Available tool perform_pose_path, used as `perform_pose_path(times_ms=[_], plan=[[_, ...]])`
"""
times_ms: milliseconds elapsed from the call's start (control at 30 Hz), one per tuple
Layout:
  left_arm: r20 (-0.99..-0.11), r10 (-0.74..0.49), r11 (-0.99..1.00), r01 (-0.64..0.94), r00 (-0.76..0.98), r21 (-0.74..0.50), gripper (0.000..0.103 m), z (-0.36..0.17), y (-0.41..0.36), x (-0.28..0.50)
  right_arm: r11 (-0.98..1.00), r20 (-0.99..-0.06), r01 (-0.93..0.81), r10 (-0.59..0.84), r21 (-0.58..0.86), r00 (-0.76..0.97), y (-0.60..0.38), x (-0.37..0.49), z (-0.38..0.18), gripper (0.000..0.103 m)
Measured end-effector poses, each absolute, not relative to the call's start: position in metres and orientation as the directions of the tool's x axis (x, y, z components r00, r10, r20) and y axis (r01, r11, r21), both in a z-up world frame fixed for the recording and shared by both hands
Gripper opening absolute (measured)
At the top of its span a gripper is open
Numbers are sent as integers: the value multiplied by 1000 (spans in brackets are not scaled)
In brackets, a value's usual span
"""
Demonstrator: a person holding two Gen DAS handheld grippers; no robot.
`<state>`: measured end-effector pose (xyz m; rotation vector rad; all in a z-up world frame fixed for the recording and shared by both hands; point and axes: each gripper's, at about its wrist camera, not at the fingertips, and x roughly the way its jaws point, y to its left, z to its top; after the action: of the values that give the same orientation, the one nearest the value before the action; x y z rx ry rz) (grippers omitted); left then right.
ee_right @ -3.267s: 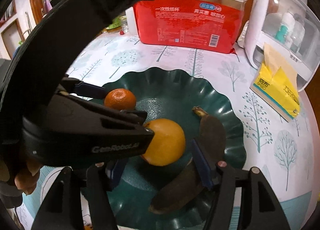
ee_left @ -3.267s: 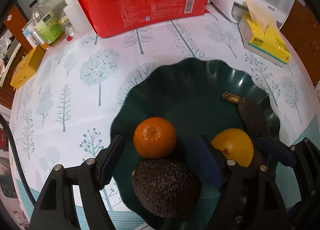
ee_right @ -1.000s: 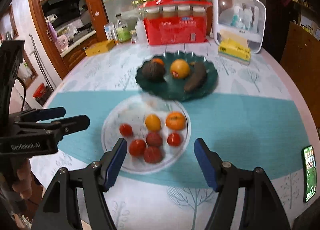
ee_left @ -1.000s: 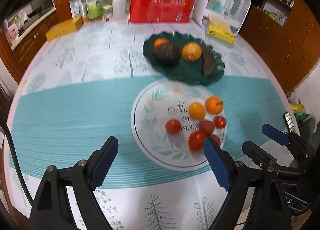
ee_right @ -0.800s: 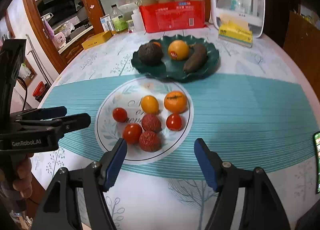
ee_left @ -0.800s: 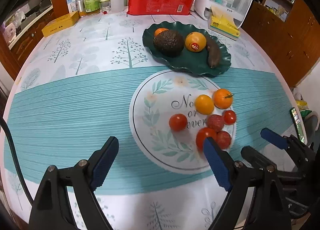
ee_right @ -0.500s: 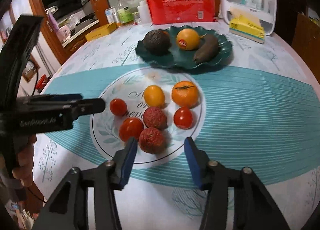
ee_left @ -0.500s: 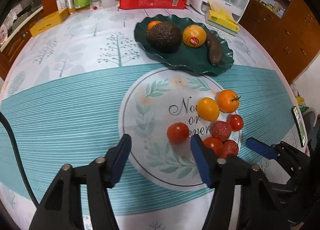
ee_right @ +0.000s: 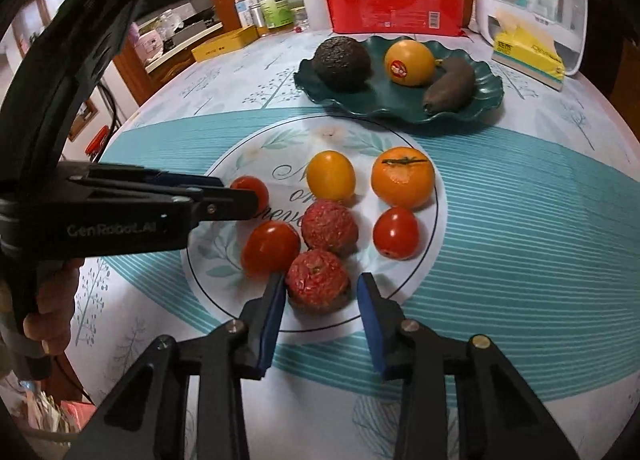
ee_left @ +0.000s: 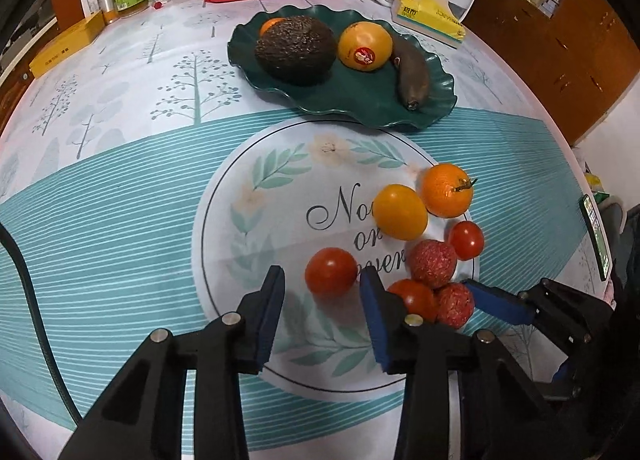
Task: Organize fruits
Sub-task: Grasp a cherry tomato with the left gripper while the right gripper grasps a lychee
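White floral plate (ee_left: 224,220), near centre of the table (ee_left: 100,188): three tomatoes, two lychees, a yellow fruit, a persimmon. Left gripper (ee_left: 322,302), jaws released, flanks the leftmost tomato (ee_left: 330,271). Right gripper (ee_right: 321,298), jaws released, brackets the nearest lychee (ee_right: 318,280). Green dish (ee_right: 486,94), far side: avocado, stickered orange, blackened banana. Only the left view reveals a tangerine (ee_left: 270,25) behind the avocado (ee_left: 296,49).
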<state>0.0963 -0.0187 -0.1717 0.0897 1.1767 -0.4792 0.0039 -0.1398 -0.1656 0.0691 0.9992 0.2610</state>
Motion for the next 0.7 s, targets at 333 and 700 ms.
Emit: perform_pose_path(times_ms=[333,700], plan=[[-905,-308,898,405,293,-174,26,-175,-30,104,966,-814,-202,248,163,525,-137,4,-166,33],[-900,-319,903,385,297,-193,25,-158,-22,98,965,-809,-181,258,189,528,-142,2,-158,32]])
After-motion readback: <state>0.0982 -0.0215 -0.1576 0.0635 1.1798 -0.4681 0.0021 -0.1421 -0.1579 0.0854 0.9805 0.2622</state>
